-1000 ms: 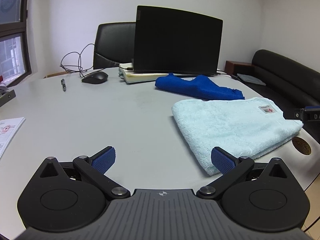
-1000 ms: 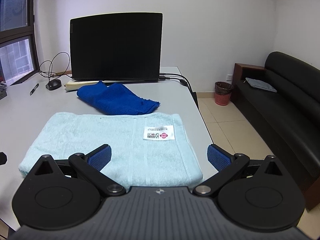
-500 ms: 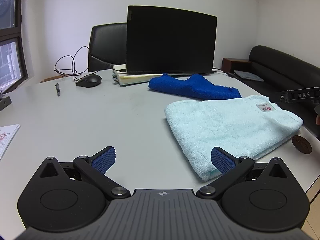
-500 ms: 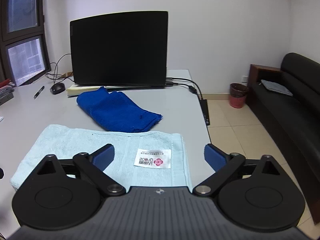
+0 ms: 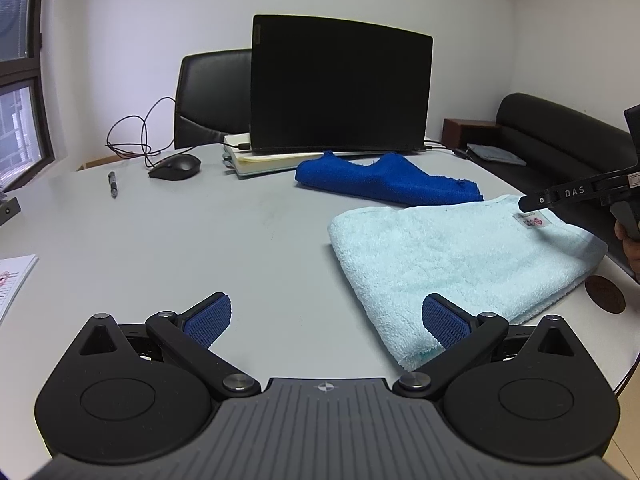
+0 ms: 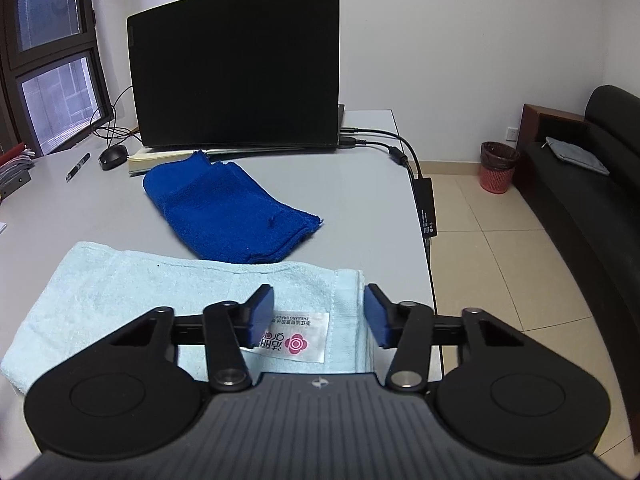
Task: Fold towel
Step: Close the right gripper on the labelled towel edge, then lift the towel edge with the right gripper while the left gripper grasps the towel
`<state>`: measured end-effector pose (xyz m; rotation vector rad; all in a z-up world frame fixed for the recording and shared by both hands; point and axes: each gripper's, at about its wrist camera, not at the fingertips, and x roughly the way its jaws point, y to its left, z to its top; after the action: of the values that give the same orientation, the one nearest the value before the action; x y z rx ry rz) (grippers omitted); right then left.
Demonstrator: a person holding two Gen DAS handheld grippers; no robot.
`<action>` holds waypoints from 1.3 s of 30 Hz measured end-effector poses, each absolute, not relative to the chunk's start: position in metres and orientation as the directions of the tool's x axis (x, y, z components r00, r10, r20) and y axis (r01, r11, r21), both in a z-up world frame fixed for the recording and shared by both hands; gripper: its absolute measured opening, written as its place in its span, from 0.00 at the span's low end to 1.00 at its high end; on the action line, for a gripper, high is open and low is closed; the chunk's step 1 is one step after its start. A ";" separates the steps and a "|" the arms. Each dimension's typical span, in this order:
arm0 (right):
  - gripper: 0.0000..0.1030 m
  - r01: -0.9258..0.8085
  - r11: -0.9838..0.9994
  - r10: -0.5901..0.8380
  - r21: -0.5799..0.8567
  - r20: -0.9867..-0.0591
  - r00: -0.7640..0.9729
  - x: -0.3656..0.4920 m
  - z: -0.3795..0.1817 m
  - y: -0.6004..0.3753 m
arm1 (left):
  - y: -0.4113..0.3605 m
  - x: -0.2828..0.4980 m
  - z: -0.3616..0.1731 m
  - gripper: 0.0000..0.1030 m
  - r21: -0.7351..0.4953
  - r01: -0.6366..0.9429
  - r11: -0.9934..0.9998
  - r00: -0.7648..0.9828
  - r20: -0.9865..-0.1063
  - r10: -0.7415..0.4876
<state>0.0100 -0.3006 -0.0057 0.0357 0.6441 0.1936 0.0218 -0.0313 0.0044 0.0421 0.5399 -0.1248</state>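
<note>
A light blue towel point(image 5: 452, 256) lies folded on the grey table, with a white label near its right end. My left gripper point(image 5: 326, 318) is open and empty, low over the table at the towel's near left corner. My right gripper point(image 6: 319, 316) hovers over the towel's point(image 6: 132, 292) right end, its jaws partly closed around the label point(image 6: 298, 340) and hem, gripping nothing. The right gripper's finger also shows in the left wrist view point(image 5: 576, 194) above the label.
A folded dark blue towel point(image 6: 224, 210) lies behind the light one. A black laptop point(image 6: 240, 68) on a notebook, a mouse point(image 5: 175, 167), a pen point(image 5: 113, 184) and cables stand at the back. The table's right edge point(image 6: 424, 248) drops to the floor. A brown coaster point(image 5: 605, 294) lies by the towel.
My right gripper has moved forward and down over the towel's label end and its jaws have narrowed from wide open. My left gripper has stayed open, shifting only slightly.
</note>
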 end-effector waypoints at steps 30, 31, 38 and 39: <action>0.05 -0.336 0.910 0.414 0.243 -0.479 0.774 -0.046 0.031 -0.253 | -0.021 0.018 0.008 0.84 -0.115 0.168 0.979 0.836 -0.510 -0.203; 0.04 -0.351 0.903 0.430 0.249 -0.475 0.768 -0.049 0.032 -0.247 | -0.021 0.016 0.008 0.84 -0.116 0.174 0.978 0.836 -0.508 -0.209; 0.04 -0.476 0.833 0.553 0.282 -0.456 0.697 -0.069 0.042 -0.200 | -0.021 0.005 0.012 0.81 -0.131 0.215 0.968 0.838 -0.485 -0.251; 0.04 -0.495 0.821 0.570 0.285 -0.456 0.684 -0.072 0.043 -0.193 | -0.021 0.004 0.012 0.80 -0.133 0.219 0.967 0.838 -0.482 -0.256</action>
<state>-0.0720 -0.1932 0.0425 0.1429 0.5582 0.5993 0.0038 -0.0212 0.0124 -0.0734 0.5195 -0.2512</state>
